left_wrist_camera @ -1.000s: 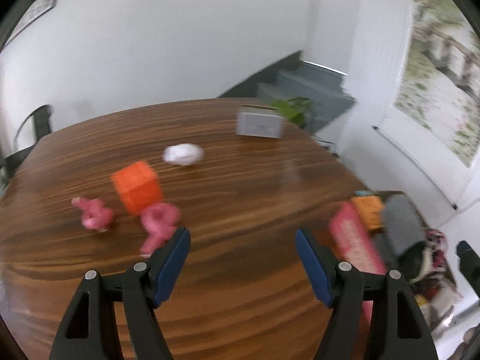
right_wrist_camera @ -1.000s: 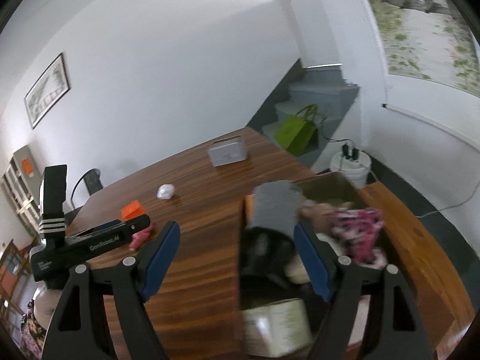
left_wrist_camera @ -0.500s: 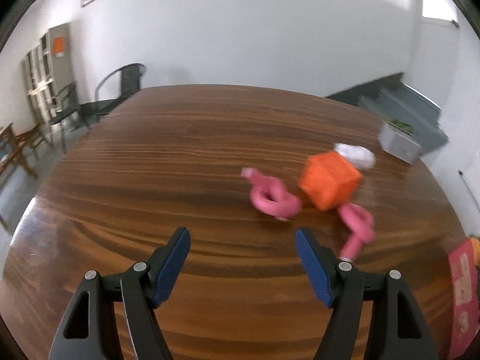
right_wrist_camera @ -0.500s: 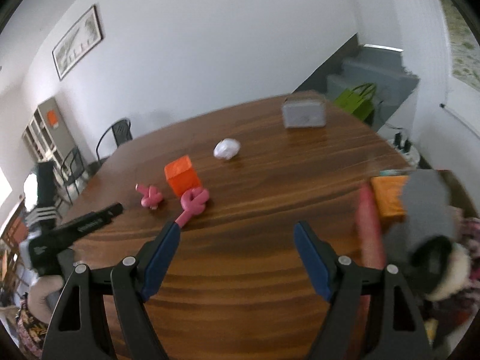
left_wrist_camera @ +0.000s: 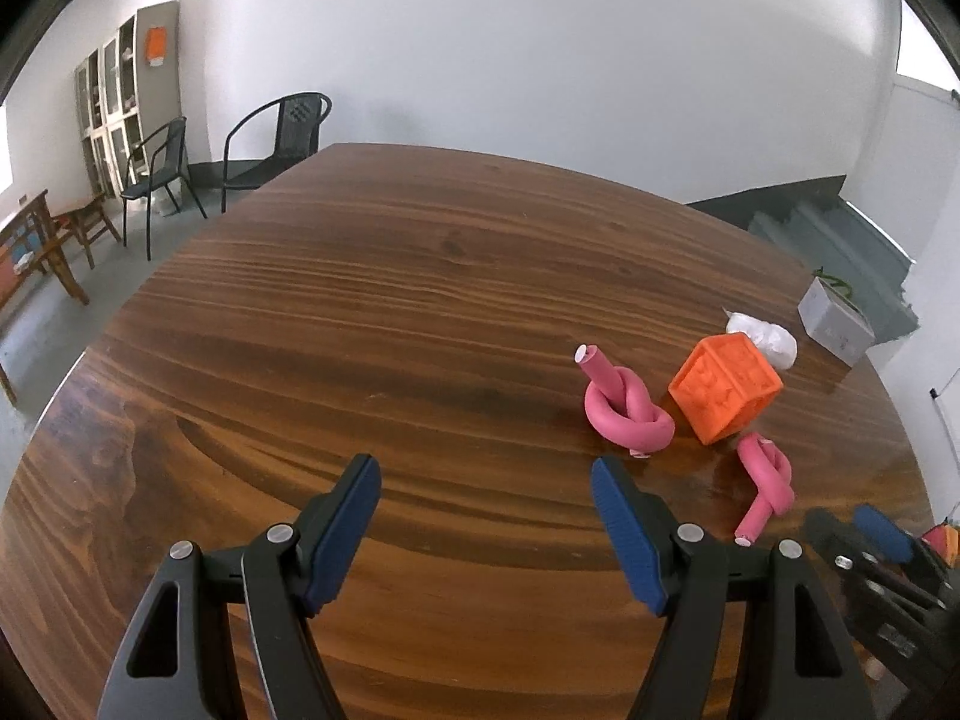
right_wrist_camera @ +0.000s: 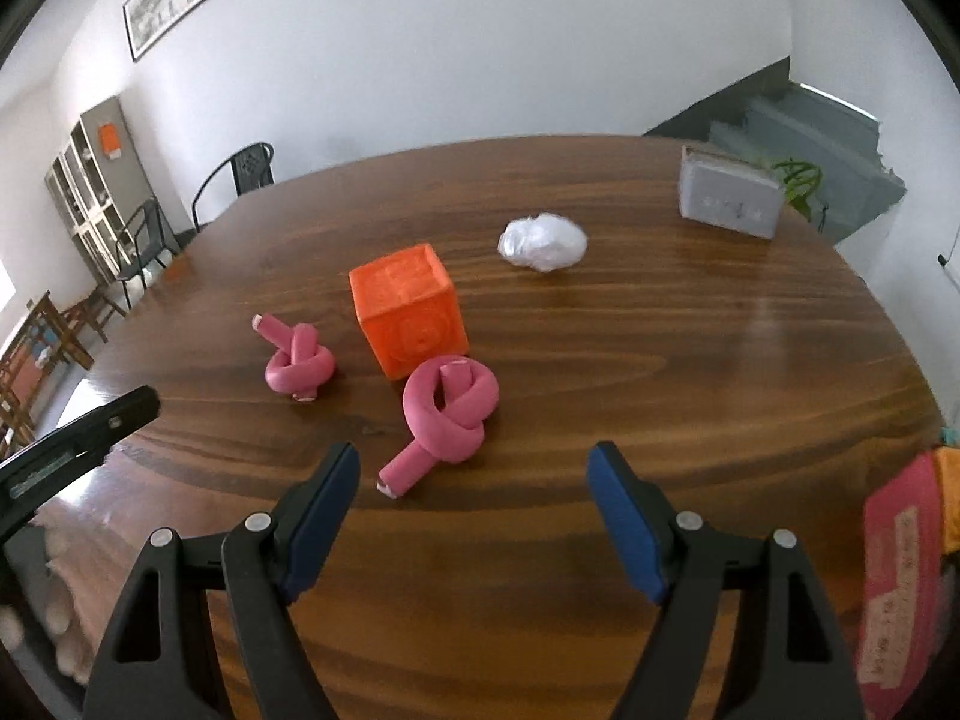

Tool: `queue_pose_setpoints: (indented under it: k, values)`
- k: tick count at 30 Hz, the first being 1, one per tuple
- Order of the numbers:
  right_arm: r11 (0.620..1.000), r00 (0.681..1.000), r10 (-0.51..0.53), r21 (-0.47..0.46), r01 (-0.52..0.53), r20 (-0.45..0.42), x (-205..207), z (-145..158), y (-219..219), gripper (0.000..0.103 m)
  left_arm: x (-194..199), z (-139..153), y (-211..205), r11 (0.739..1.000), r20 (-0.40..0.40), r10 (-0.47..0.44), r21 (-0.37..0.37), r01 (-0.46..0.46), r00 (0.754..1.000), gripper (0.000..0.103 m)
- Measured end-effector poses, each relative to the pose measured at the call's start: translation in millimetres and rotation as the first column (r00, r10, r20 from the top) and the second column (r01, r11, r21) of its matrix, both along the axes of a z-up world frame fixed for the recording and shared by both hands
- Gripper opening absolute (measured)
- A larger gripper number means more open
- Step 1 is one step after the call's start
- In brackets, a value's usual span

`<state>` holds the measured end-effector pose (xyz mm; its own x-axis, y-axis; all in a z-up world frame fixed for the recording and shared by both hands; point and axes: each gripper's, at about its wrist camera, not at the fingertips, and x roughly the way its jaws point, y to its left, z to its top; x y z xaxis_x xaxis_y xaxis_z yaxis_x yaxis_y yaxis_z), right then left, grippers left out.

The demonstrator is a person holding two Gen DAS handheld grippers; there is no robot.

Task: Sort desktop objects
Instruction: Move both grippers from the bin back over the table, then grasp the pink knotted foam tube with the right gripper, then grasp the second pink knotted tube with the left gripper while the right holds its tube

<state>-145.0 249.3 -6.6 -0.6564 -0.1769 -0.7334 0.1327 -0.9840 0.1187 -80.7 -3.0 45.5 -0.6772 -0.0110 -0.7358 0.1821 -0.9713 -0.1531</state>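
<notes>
An orange cube [right_wrist_camera: 409, 309] [left_wrist_camera: 725, 389] sits on the brown wooden table [right_wrist_camera: 660, 360] [left_wrist_camera: 360, 330]. Two knotted pink foam tubes lie by it: one [right_wrist_camera: 447, 414] [left_wrist_camera: 765, 486] just beyond my right gripper [right_wrist_camera: 474, 498], the other [right_wrist_camera: 298, 363] [left_wrist_camera: 624, 411] further left. A crumpled white wad [right_wrist_camera: 543, 242] [left_wrist_camera: 765, 339] and a grey box [right_wrist_camera: 729, 201] [left_wrist_camera: 835, 324] lie farther back. My right gripper stands open above the table with nothing between its fingers. My left gripper [left_wrist_camera: 486, 513] is open over bare wood, the nearer knot just beyond its right finger.
A pink packet [right_wrist_camera: 900, 576] and something orange [right_wrist_camera: 951, 504] show at the table's right edge. Black chairs [left_wrist_camera: 276, 138], a wooden bench [left_wrist_camera: 36, 246] and a cabinet [left_wrist_camera: 129, 90] stand left of the table. Grey stairs [right_wrist_camera: 810, 120] rise at the back right.
Both views have swung left, away from the box of items at the table's right side, onto the toys. The right gripper came closer to the nearer pink knot. Both grippers stayed open.
</notes>
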Motion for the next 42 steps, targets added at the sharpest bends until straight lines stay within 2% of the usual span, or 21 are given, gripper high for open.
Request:
queue_pose_setpoints:
  k: [5,16,24,26,31,42]
  values:
    - [1.0,1.0,0.002,0.017,-0.002,0.031,-18,-16,-12,0.081,-1,4,-4,1.0,-0.001,0.01,0.014,-0.01,1.0,0.074]
    - [1.0,0.998,-0.01,0.027,0.009,0.055,-45,-28,-20,0.081,-5,-2,0,1.0,0.018,0.004,0.02,-0.004,1.0,0.074]
    - [0.998,0.998,0.001,0.062,-0.005,0.067,-55,-34,-23,0.058,-8,-5,0,1.0,0.029,-0.003,0.021,0.003,1.0,0.074]
    - [0.997,0.998,0.004,0.072,-0.009,0.062,-55,-34,-24,0.05,-8,-6,0,1.0,0.031,-0.008,0.022,0.007,0.999,0.074]
    - [0.998,0.999,-0.009,0.069,0.005,0.053,-50,-32,-19,0.05,-10,-9,1,1.0,0.032,-0.02,0.023,0.02,0.999,0.074]
    - [1.0,1.0,-0.014,0.0,0.014,-0.024,1,4,8,0.05,-27,-16,23,0.996,0.034,-0.078,0.034,0.077,0.996,0.074]
